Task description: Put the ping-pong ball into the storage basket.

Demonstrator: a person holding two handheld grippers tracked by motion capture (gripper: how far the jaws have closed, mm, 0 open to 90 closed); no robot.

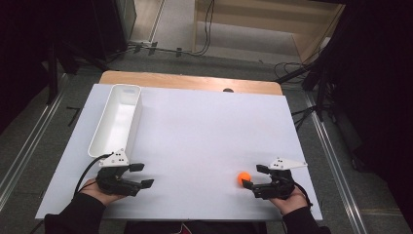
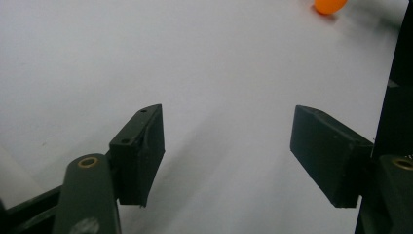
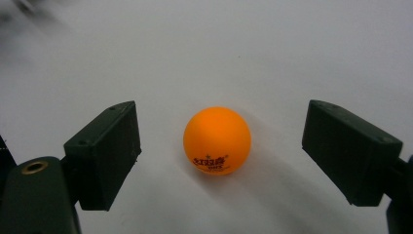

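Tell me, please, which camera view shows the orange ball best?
The right gripper view: the ball sits large and sharp between the right gripper's open jaws, with its red print visible. The high view shows it as a small orange dot on the table. The left gripper view catches part of it at the top edge.

Centre: the white tabletop [image 1: 204, 136] lay bare between both grippers
Far left: a long white bin [image 1: 116, 119] stood along the edge
Near right: an orange ball [image 1: 243, 178] sat loose between spread fingers [image 3: 104, 153], untouched
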